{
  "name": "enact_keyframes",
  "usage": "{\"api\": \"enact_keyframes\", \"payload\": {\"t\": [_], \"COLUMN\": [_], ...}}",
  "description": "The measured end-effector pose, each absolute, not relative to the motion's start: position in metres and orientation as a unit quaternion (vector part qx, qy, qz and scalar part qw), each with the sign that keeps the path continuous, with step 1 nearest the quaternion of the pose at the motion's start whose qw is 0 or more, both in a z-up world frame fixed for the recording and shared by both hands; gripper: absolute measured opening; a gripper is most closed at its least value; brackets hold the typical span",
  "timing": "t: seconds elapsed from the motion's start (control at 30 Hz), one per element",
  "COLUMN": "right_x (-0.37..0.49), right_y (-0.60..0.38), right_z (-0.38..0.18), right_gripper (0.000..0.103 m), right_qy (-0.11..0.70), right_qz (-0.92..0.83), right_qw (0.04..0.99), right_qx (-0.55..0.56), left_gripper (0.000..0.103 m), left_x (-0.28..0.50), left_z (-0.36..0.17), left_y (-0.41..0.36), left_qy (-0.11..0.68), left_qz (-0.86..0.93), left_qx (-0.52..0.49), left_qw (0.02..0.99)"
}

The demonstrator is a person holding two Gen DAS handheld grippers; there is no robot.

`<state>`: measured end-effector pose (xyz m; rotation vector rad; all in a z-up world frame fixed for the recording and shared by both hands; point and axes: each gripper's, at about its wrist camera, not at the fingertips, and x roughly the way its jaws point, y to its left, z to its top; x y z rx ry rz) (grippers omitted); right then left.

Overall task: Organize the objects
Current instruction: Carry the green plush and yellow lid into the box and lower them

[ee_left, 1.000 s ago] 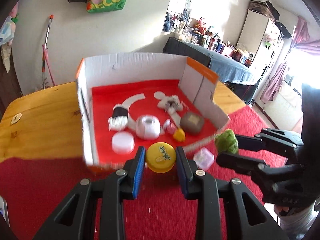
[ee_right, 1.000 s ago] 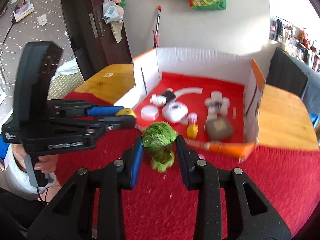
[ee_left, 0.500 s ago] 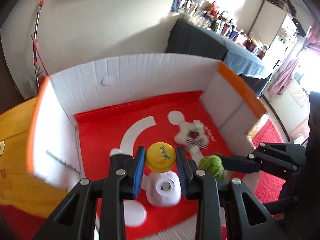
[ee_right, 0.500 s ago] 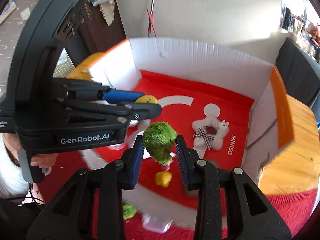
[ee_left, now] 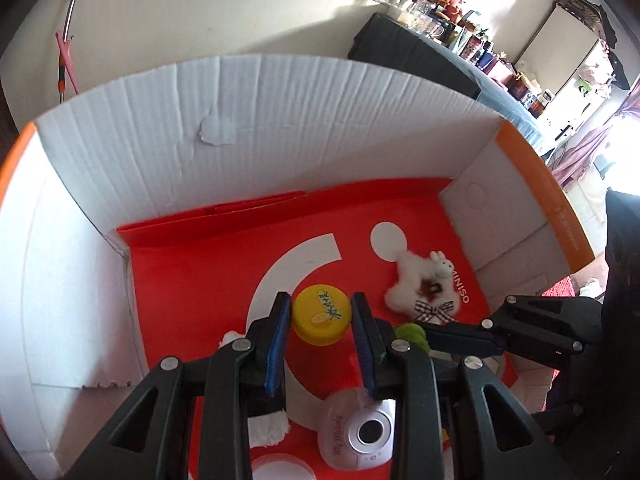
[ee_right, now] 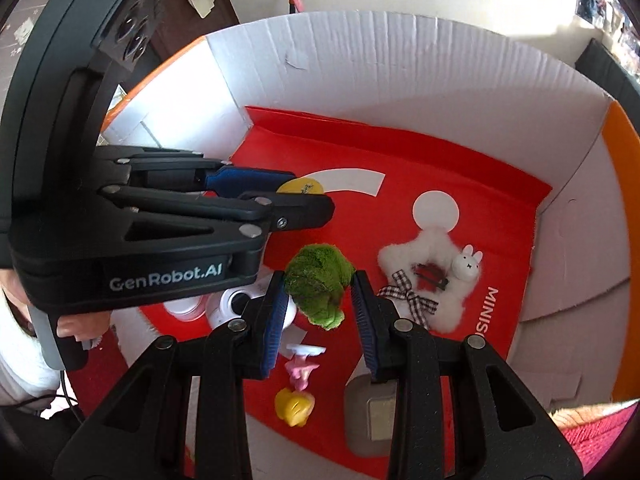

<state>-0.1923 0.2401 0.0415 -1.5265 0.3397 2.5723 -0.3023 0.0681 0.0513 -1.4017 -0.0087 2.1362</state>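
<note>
My left gripper (ee_left: pixel 320 314) is shut on a yellow round lid (ee_left: pixel 320 314) and holds it above the red floor of a white cardboard box (ee_left: pixel 280 120). The right gripper (ee_right: pixel 320 292) is shut on a fuzzy green toy (ee_right: pixel 318 284), also inside the box (ee_right: pixel 400 60). In the right wrist view the left gripper (ee_right: pixel 288 196) reaches in from the left with the yellow lid (ee_right: pixel 298 187) showing at its tip. In the left wrist view the right gripper (ee_left: pixel 436 334) comes in from the right, and a bit of the green toy (ee_left: pixel 412 332) shows.
On the box floor lie a white fluffy bunny clip (ee_right: pixel 432 284), a white round device (ee_left: pixel 360 436), a grey-brown block (ee_right: pixel 372 412), a small pink and yellow toy (ee_right: pixel 298 388) and a white lid (ee_right: pixel 186 304). A red cloth (ee_right: pixel 600 436) lies outside the box.
Both grippers moved forward from over the red cloth to over the box floor, carrying the yellow lid and the green toy. Both stayed shut.
</note>
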Motion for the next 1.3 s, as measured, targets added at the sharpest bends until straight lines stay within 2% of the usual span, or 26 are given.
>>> {"api": "enact_keyframes", "payload": {"t": [0.97, 1.3], "right_x": [-0.207, -0.211], "right_y": [0.251, 0.252], "right_z": [0.033, 0.036], "right_gripper": [0.032, 0.032], "right_qy": [0.125, 0.130], "right_qz": [0.829, 0.829], "right_qw": [0.070, 0.071], "right_qx": [-0.540, -0.540], "left_gripper": [0.032, 0.035], "left_x": [-0.309, -0.310], "left_z": [0.042, 0.043], "left_y": [0.070, 0.070], "left_qy": [-0.015, -0.027], "left_qz": [0.793, 0.791], "left_qx": [-0.536, -0.538], "left_qw": [0.289, 0.291]}}
